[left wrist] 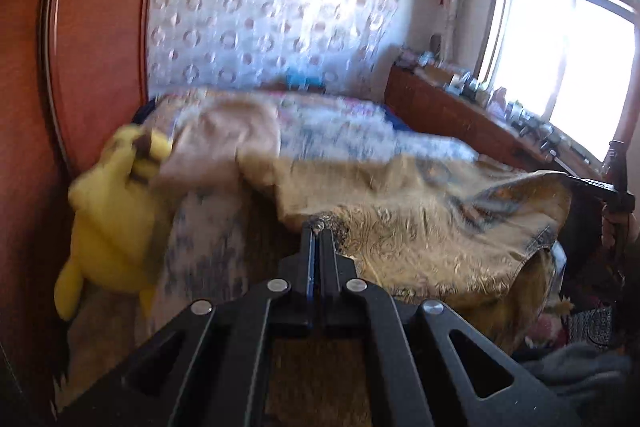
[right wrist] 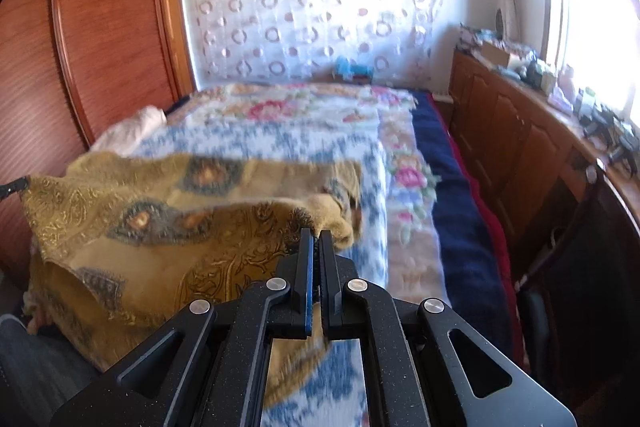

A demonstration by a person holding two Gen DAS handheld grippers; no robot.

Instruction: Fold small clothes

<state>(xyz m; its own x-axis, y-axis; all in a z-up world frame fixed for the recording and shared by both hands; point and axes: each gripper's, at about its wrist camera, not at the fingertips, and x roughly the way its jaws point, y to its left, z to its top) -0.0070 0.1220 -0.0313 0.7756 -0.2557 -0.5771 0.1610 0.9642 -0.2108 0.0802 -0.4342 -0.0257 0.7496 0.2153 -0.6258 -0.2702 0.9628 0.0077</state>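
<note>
A mustard-gold patterned garment [left wrist: 432,223] with grey-blue medallions hangs stretched above the bed between both grippers. My left gripper [left wrist: 319,225] is shut on one edge of it. In the right wrist view the same garment [right wrist: 160,223] spreads to the left, and my right gripper [right wrist: 317,237] is shut on its other edge, the cloth bunched between the pads. The right gripper's black tip [left wrist: 600,187] shows at the far right of the left wrist view. The left one [right wrist: 14,186] peeks in at the left edge of the right wrist view.
The bed carries a floral blue-and-white blanket [right wrist: 304,135] over a navy cover [right wrist: 452,195]. A yellow plush toy [left wrist: 116,219] and a pink cloth [left wrist: 224,143] lie by the wooden wardrobe [left wrist: 96,27]. A wooden cabinet [right wrist: 516,131] with clutter runs under the window.
</note>
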